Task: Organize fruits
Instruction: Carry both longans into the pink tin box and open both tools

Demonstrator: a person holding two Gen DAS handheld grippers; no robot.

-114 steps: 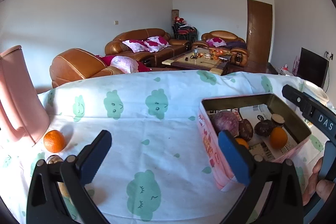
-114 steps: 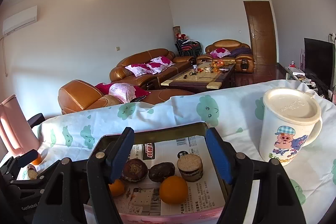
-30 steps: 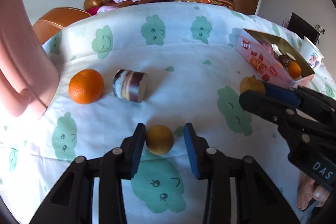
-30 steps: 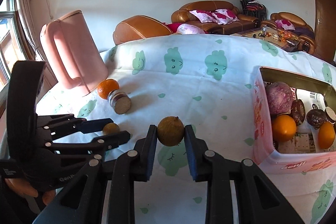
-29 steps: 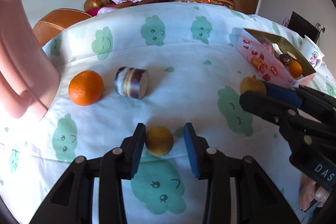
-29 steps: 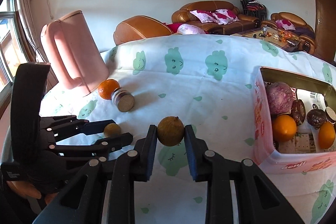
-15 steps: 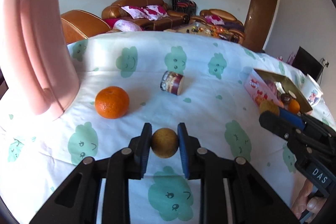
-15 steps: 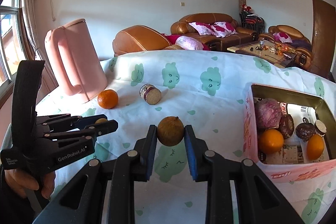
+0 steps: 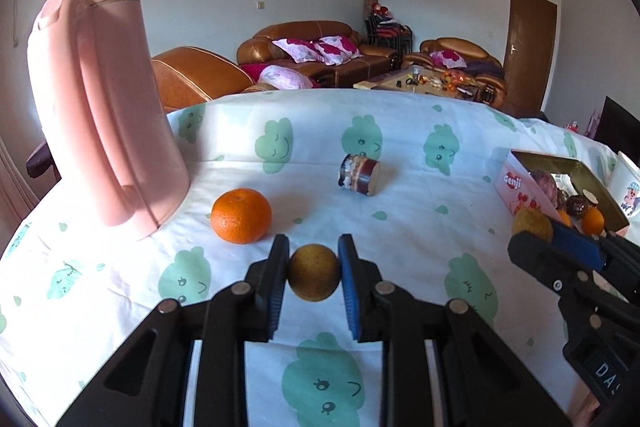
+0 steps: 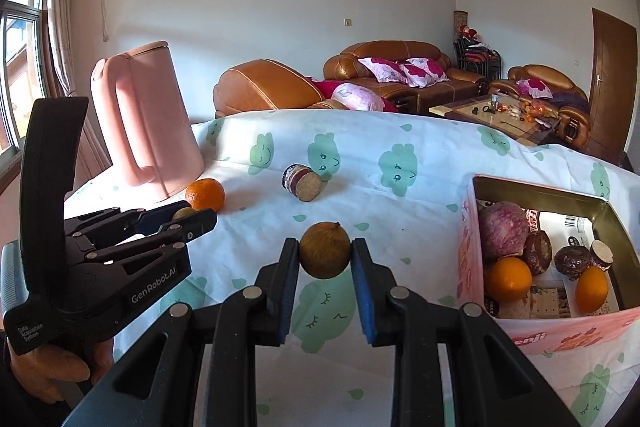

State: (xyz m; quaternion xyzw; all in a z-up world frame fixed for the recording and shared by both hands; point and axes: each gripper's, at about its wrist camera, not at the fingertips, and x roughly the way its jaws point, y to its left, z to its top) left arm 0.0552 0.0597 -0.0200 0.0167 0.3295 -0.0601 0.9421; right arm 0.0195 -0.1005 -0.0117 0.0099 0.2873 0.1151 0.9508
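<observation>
My left gripper is shut on a small yellow-brown round fruit and holds it above the tablecloth. My right gripper is shut on a brown round fruit, also off the table, left of the pink tin box. The box holds a purple fruit, two oranges and several dark fruits. An orange and a short cut purple piece lie on the cloth beyond the left gripper. The left gripper also shows in the right wrist view, the right gripper in the left wrist view.
A tall pink kettle stands at the table's left, just behind the orange. A white cartoon mug stands right of the box. The table wears a white cloth with green clouds. Sofas and a coffee table are beyond.
My left gripper has closed on the small fruit and lifted it off the cloth. My right gripper has kept its fruit and risen a little. The cut purple piece rolled farther away.
</observation>
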